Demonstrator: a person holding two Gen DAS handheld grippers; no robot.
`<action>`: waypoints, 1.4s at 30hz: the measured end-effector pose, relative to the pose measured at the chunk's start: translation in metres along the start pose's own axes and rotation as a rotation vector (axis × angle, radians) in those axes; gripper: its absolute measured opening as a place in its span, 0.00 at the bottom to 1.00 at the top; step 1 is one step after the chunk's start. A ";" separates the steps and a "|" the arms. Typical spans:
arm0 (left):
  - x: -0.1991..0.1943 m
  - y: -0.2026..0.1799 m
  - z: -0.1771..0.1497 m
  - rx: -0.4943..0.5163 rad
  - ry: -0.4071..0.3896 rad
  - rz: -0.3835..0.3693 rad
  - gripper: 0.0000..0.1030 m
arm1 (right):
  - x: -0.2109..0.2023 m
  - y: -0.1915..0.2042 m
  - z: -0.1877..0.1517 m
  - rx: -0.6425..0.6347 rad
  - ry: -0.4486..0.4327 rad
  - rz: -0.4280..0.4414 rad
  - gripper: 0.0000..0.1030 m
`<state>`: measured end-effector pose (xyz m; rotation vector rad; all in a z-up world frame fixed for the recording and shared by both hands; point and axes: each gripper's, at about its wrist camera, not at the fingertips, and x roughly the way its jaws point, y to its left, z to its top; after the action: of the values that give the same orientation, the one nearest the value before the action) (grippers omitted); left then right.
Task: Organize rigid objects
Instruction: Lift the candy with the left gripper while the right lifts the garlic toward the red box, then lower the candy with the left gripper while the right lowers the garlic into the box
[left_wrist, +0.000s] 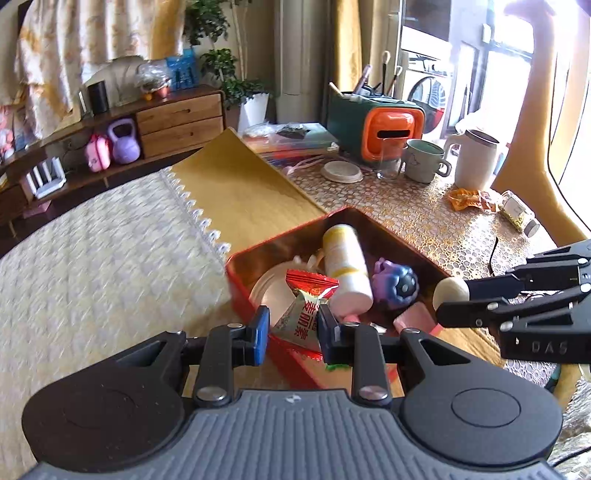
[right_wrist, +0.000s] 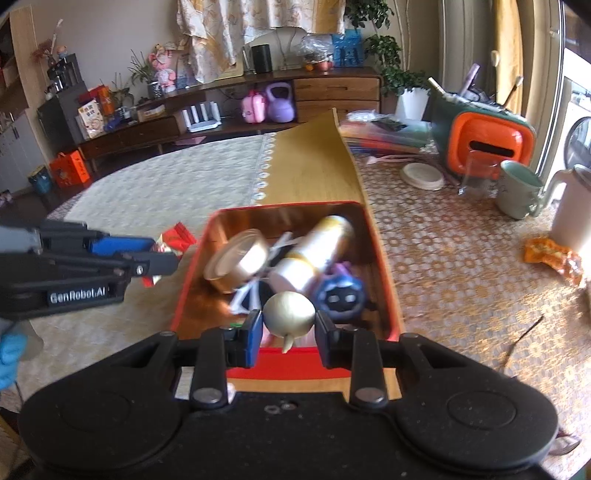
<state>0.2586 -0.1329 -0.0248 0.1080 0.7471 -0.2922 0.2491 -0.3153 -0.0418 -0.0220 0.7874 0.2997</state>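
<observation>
A red tin box (left_wrist: 236, 273) (right_wrist: 391, 295) lies open on the table. Inside it are a white and yellow bottle (left_wrist: 345, 264) (right_wrist: 314, 254), a purple and blue toy (left_wrist: 397, 282) (right_wrist: 341, 293) and a roll of clear tape (right_wrist: 238, 260). My left gripper (left_wrist: 291, 326) is shut on a red and white snack packet (left_wrist: 303, 317) over the box's near left corner. My right gripper (right_wrist: 288, 328) is shut on a cream egg-shaped object (right_wrist: 290, 314) (left_wrist: 450, 290), held over the box's near edge. In the left wrist view the right gripper (left_wrist: 452, 291) comes in from the right.
Behind the box stand an orange and green organiser (left_wrist: 391, 129), a pale green mug (left_wrist: 423, 160), a white jug (left_wrist: 474, 162), a glass and a white lid (left_wrist: 341, 171). An orange wrapper (left_wrist: 467, 199) and a small jar (left_wrist: 517, 212) lie at the right. A gold box lid (left_wrist: 240, 184) lies beyond.
</observation>
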 end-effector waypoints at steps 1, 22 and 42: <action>0.004 -0.003 0.004 0.007 0.001 -0.003 0.26 | 0.001 -0.002 0.000 0.002 0.001 -0.005 0.28; 0.109 -0.020 0.055 0.049 0.112 0.003 0.26 | 0.048 0.000 0.004 -0.012 0.077 0.019 0.28; 0.139 -0.016 0.058 0.007 0.183 0.008 0.27 | 0.063 -0.004 -0.001 0.018 0.118 0.031 0.33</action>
<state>0.3885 -0.1909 -0.0777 0.1462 0.9264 -0.2795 0.2909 -0.3028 -0.0867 -0.0107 0.9080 0.3234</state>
